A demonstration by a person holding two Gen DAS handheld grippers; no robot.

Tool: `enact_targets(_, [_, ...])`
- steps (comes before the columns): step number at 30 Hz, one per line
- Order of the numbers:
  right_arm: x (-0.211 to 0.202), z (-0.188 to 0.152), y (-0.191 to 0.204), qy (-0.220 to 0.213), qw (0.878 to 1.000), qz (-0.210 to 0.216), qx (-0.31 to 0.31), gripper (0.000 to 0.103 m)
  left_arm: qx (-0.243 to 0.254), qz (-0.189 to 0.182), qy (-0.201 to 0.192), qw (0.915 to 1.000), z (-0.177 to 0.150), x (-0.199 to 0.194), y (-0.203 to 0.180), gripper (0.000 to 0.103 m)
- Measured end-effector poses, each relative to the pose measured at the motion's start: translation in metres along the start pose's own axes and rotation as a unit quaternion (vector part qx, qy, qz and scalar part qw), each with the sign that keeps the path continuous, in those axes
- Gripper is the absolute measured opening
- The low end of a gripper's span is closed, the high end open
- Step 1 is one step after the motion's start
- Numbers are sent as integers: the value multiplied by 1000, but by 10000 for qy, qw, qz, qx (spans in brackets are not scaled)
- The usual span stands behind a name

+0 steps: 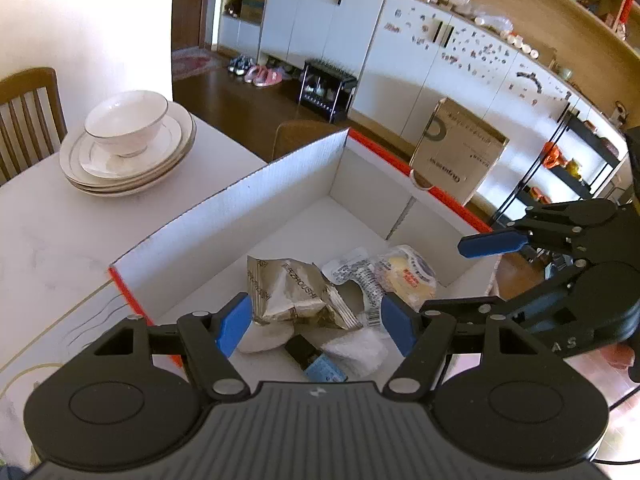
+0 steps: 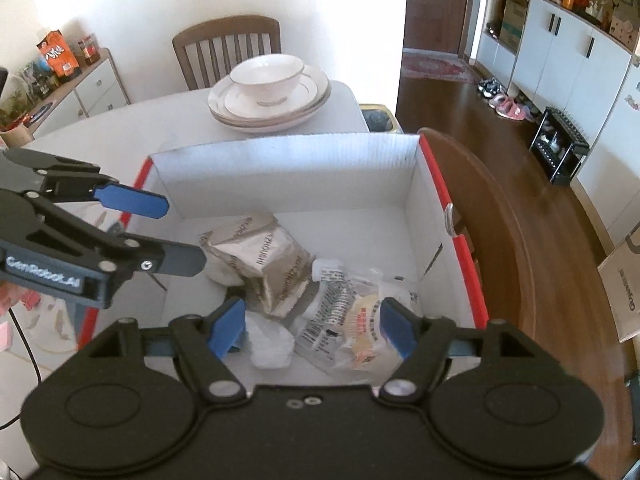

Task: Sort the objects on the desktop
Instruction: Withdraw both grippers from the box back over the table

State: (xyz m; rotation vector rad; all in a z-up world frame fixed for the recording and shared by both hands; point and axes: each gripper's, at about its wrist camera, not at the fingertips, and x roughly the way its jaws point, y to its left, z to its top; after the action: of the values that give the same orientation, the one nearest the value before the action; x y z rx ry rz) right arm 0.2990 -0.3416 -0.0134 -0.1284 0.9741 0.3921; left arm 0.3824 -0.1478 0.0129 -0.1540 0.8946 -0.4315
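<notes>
The cardboard box (image 1: 280,184) with its red-edged rim sits on the white surface (image 1: 48,240), and the sorted things lie in a heap on its floor. I count one crumpled silver foil snack bag (image 1: 288,292), one clear-wrapped pastry (image 1: 412,276) with a printed label, one white crinkled packet (image 1: 352,350), one small dark-and-blue item (image 1: 316,360) at the near wall, and one pale round piece (image 1: 264,338) half under the foil bag; what those last two are I cannot tell.

My left tool (image 1: 316,320) hangs above the near end of the box with its blue pads spread wide and nothing between them. My right tool (image 2: 312,328) hangs over the same heap from the other side, likewise spread wide and empty; the pastry and foil bag lie below its gap, apart from the pads. Each tool shows in the other's view, over the box rim.

Beyond the box on the surface stands one stack of white plates (image 2: 272,108) with one white bowl (image 2: 268,78) on top. One wooden chair (image 2: 228,48) stands behind the plates, and the curved back of another (image 2: 500,216) is beside the box. The room has a dark wood floor (image 2: 460,100), white cabinets (image 1: 320,12), several shoes (image 1: 260,72) by the wall and a cardboard carton (image 1: 456,152) on the floor.
</notes>
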Motion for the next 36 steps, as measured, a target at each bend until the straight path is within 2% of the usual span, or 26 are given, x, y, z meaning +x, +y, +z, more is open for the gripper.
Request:
enact_targets(9, [-24, -3, 29, -247, 9997, 39, 77, 76, -55, -188, -253, 9995, -26, -44, 7, 71])
enact_targets(21, [-41, -10, 92, -508, 9985, 199, 75, 90, -71, -211, -480, 9986, -78, -104, 31, 71])
enact_targets(24, [-40, -10, 112, -533, 9984, 198, 20, 91, -60, -185, -548, 9983, -93, -119, 41, 80])
enact_targets(34, [-32, -15, 181, -486, 9983, 300, -128, 92, -107, 192, -638, 9977, -139, -162, 90, 85])
enact_targets(36, [-29, -17, 195, -472, 9983, 318, -150, 94, -189, 277, -652, 9973, -147, -169, 103, 92])
